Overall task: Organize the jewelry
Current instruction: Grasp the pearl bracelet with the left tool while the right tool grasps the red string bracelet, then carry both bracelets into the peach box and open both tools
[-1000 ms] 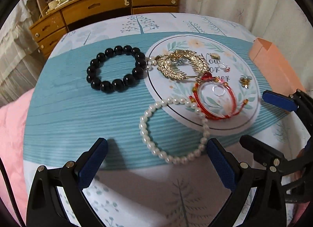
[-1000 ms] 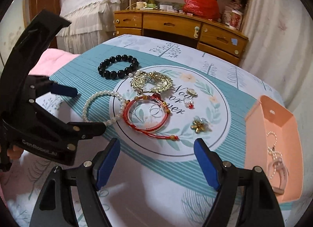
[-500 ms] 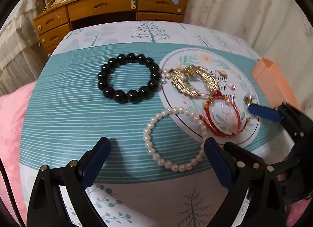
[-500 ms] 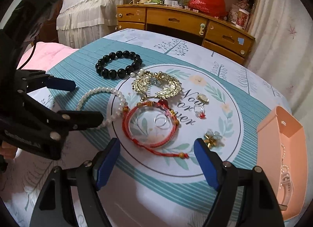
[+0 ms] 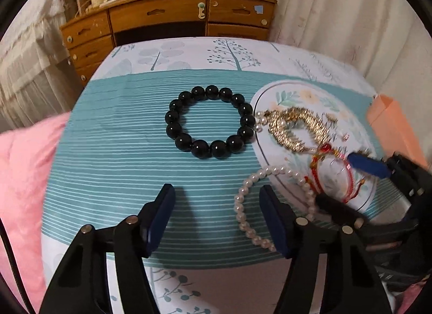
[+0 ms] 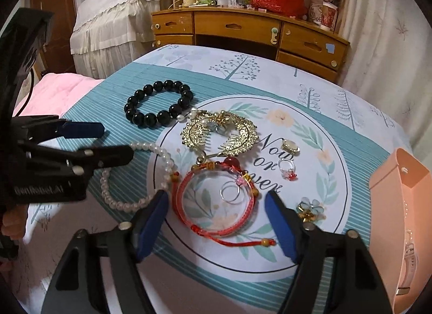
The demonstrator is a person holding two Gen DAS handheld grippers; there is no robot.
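Observation:
Jewelry lies on a teal striped cloth with a white round print. A black bead bracelet (image 5: 210, 122) (image 6: 158, 106) lies ahead of my open, empty left gripper (image 5: 217, 219). A pearl bracelet (image 5: 253, 206) (image 6: 129, 176) lies beside its right finger. My right gripper (image 6: 217, 222) is open and straddles a red cord bracelet (image 6: 216, 203) with a clear bangle and thin ring inside it. A gold hair comb (image 6: 218, 133), two rings (image 6: 289, 173) and a flower brooch (image 6: 310, 208) lie nearby. A peach box (image 6: 399, 219) at right holds a pale chain piece.
A wooden desk with drawers (image 6: 243, 33) stands behind the table. A pink quilt (image 5: 24, 179) lies to the left. Curtains hang at the right. The left gripper's body (image 6: 54, 157) reaches in at the left of the right wrist view.
Both grippers have moved forward and lower toward the jewelry. The left one swung left, toward the black bracelet. The right one closed in around the red bracelet.

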